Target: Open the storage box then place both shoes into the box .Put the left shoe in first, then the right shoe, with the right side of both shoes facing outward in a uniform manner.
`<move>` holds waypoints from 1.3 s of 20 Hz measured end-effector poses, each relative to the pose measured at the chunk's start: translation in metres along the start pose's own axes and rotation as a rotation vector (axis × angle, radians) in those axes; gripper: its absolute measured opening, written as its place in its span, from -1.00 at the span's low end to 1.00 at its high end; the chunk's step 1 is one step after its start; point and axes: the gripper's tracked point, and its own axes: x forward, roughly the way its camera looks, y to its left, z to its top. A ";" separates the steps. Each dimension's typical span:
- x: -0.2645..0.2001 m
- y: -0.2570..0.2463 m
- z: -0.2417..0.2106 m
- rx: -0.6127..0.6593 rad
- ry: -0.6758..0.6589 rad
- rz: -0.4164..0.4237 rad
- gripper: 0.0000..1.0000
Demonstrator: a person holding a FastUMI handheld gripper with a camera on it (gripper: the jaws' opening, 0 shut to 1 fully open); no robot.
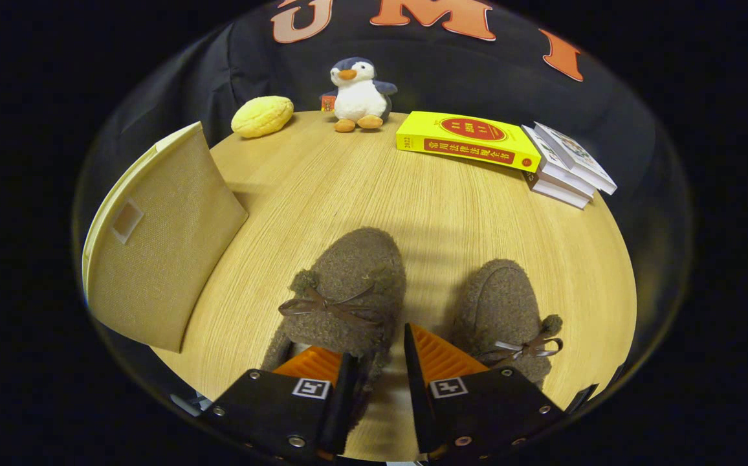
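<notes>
Two brown fuzzy shoes with small bows lie side by side on the round wooden table [426, 200], toes pointing away from me. The left-hand shoe [348, 285] is just ahead of my gripper [377, 343]. One finger sits in or over its opening and the other outside its right wall, so the wall lies between them. A strip of table still shows between that wall and the outer finger, and the gripper is open. The right-hand shoe [503, 304] lies beside the outer finger. A beige fabric storage box [154, 246] stands left of the shoes, a small label window on its side.
At the far side of the table stand a plush penguin [358, 94] and a yellow bread-shaped toy [262, 116]. A thick yellow book [468, 139] and a stack of white books [568, 165] lie at the far right. Bare wood lies between the shoes and these things.
</notes>
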 end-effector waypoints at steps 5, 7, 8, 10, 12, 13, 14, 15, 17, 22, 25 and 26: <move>0.002 0.002 -0.006 0.086 0.037 -0.021 -0.78; -0.009 0.012 -0.011 0.162 0.080 0.036 -0.88; -0.019 0.014 -0.009 0.189 0.087 0.045 -0.88; -0.039 0.021 0.006 0.193 0.073 0.059 -0.88; -0.064 0.030 0.025 0.166 0.046 0.067 -0.88; -0.076 0.036 0.036 0.153 0.030 0.072 -0.88; -0.088 0.044 0.049 0.149 0.012 0.087 -0.88; -0.102 0.056 0.064 0.157 -0.011 0.114 -0.88; -0.127 0.076 0.094 0.167 -0.065 0.164 -0.88; -0.167 0.135 0.147 0.150 -0.135 0.246 -0.88; -0.169 0.180 0.161 0.133 -0.127 0.282 -0.88; -0.167 0.194 0.162 0.127 -0.116 0.284 -0.89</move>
